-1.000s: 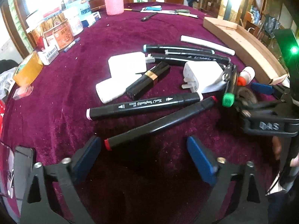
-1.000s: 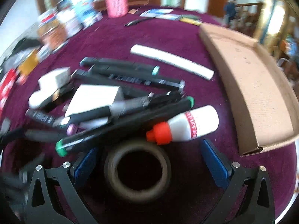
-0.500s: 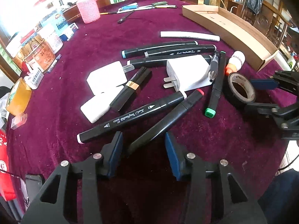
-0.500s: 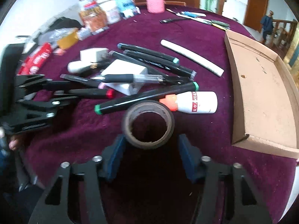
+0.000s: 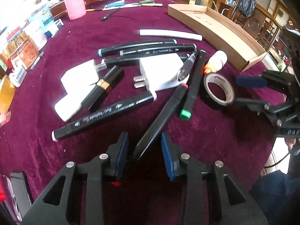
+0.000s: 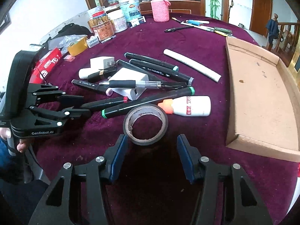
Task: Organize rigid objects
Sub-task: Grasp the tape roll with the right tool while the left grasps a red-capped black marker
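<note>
A black marker with a red tip (image 5: 163,112) lies on the maroon cloth, its near end between the jaws of my left gripper (image 5: 144,138). The jaws are closing, and a gap still shows on each side of the marker. The right wrist view shows the same left gripper (image 6: 86,105) around that marker (image 6: 105,103). A roll of dark tape (image 6: 145,124) lies flat just ahead of my right gripper (image 6: 151,138). Its jaws stand partly open behind the roll and do not clamp it. In the left wrist view the right gripper (image 5: 237,91) sits beside the tape (image 5: 219,89).
A green-tipped marker (image 6: 146,101), a white glue bottle (image 6: 191,106), a pen, white chargers (image 5: 161,75), more markers and a white tube (image 6: 191,64) crowd the middle. A shallow cardboard tray (image 6: 262,103) lies to the right. Jars, a pink cup (image 6: 160,9) and boxes line the far edge.
Both grippers' jaws have narrowed from wide open. The left one now has the red-tipped marker's end between its pads. The right one has drawn back a little from the tape.
</note>
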Tool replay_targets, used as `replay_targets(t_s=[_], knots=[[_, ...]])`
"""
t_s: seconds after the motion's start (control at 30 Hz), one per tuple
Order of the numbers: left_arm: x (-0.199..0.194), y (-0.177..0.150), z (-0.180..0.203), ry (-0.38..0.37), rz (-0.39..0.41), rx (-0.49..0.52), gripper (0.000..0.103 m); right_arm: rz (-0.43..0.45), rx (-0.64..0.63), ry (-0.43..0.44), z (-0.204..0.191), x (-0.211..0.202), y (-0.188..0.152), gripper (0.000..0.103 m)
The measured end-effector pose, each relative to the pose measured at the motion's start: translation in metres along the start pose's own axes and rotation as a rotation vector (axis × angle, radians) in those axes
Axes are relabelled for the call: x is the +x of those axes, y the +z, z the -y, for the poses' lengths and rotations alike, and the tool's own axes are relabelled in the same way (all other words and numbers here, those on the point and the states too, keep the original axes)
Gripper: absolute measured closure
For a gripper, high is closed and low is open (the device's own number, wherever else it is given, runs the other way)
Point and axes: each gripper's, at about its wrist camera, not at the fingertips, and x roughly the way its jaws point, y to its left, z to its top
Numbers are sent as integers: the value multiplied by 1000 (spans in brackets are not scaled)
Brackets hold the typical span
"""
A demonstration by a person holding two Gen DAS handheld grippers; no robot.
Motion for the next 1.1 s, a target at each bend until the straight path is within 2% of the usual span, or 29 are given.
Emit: replay_targets(t_s=[0.2,0.3,0.37,0.43,0.57,0.67,0.9,0.97,1.1], knots=[[5,10,7,12,23,23,69,-19,-8,4,-6,15,10,50],[8,14,8,18,37,13,69,-32,-53,-49,-16,25,15,48],[7,13,11,41,46,19,70,-36,-82,-80,-22,29,15,50],[5,9,16,56,60,27,75,-33,-95,-104,-25,29,13,50],[0,3,17,13,46,5,88,-30,-75,-69,-23,22,8,50],[0,3,18,1,42,-2,89,-23,-61,-62,-21,17,6,50],[5,9,27,47,63,6,87,27,-10,-29,-12,-1,6,50],[2,6,26,8,76,-13,90,51,8,-26,-6,-10,7,50],[-17,4,21,-70,120,-51,91,96,58,-25,12,-31,12,50]])
